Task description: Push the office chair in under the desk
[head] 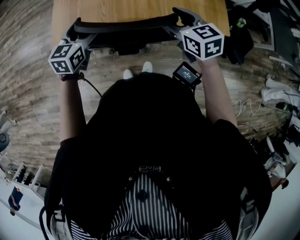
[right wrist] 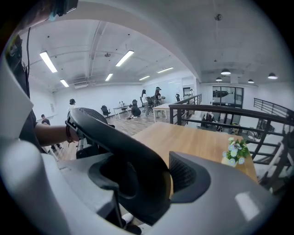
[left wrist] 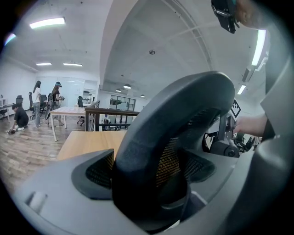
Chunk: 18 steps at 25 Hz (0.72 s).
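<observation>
The office chair's black mesh back [head: 126, 23] stands against the front edge of the wooden desk [head: 136, 9], with the seat hidden beneath. My left gripper [head: 75, 29] clasps the left end of the top rail, and my right gripper [head: 180, 18] clasps the right end. In the left gripper view the chair back [left wrist: 183, 114] fills the gap between the jaws of the left gripper [left wrist: 151, 174], with both pads against it. In the right gripper view the chair back [right wrist: 115, 137] sits the same way in the right gripper [right wrist: 147, 183].
A small pot of flowers [right wrist: 235, 153] stands on the desk [right wrist: 193, 140] at the far right. Cables and dark gear [head: 276, 98] litter the wood floor to the right. The person's shoes [head: 138, 70] stand just behind the chair. People and other desks [left wrist: 69, 112] are far off.
</observation>
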{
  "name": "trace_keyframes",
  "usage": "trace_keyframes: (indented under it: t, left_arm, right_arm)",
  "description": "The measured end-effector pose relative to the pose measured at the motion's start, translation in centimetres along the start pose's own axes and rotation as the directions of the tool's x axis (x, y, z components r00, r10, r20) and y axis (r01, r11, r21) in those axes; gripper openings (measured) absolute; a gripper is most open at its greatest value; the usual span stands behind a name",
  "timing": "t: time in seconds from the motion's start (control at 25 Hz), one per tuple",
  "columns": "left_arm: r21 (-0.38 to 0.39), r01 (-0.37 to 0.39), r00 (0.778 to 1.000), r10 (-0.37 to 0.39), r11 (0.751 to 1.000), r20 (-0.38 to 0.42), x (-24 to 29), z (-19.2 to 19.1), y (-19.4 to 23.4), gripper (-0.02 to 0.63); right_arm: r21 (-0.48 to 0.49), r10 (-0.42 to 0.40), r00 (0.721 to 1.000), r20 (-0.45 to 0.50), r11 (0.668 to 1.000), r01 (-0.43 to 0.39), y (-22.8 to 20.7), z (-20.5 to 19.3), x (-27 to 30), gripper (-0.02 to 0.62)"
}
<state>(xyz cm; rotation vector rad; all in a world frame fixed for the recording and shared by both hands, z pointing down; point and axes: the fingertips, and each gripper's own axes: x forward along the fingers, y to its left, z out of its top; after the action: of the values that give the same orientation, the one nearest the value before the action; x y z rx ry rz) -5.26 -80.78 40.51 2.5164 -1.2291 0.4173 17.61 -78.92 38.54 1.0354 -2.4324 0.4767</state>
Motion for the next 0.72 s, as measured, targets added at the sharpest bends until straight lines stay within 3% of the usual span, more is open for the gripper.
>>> trace_keyframes:
  t: [0.12, 0.2, 0.32, 0.36, 0.4, 0.48, 0.72]
  left_arm:
    - [-0.02, -0.019, 1.0, 0.019, 1.0, 0.016, -1.9, 0.0, -0.2, 0.43]
    - [-0.048, -0.056, 0.997, 0.059, 0.997, 0.055, -3.6, 0.1, 0.3, 0.364]
    - [-0.099, -0.137, 0.985, 0.147, 0.986, 0.094, -6.0, 0.1, 1.0, 0.06]
    - [-0.111, -0.146, 0.983, 0.157, 0.983, 0.098, -6.3, 0.0, 0.6, 0.007]
    - [-0.113, -0.142, 0.983, 0.154, 0.983, 0.101, -6.5, -0.1, -0.2, 0.006]
    - [-0.097, -0.111, 0.987, 0.121, 0.989, 0.107, -6.3, 0.1, -2.4, 0.006]
    - [0.012, 0.044, 0.987, -0.045, 0.999, 0.152, -4.5, 2.6, -9.4, 0.006]
  right_arm:
    - [-0.001, -0.005, 1.0, -0.019, 1.0, 0.005, 0.2, -0.1, -1.2, 0.285]
    - [0.013, -0.015, 1.0, -0.01, 1.0, 0.015, -0.3, 0.0, -2.5, 0.285]
    - [0.031, -0.043, 0.999, 0.016, 0.999, 0.043, -1.1, -0.1, -4.6, 0.274]
    - [0.046, -0.048, 0.999, 0.023, 0.998, 0.047, -1.1, -0.2, -5.2, 0.205]
    - [0.067, -0.047, 0.998, 0.031, 0.997, 0.045, -1.0, -0.4, -5.7, 0.115]
    - [0.106, -0.022, 0.998, 0.052, 0.994, 0.016, -0.1, -0.6, -6.1, 0.002]
    - [0.123, -0.009, 0.996, 0.091, 0.992, -0.002, 3.5, -0.9, -5.2, 0.0]
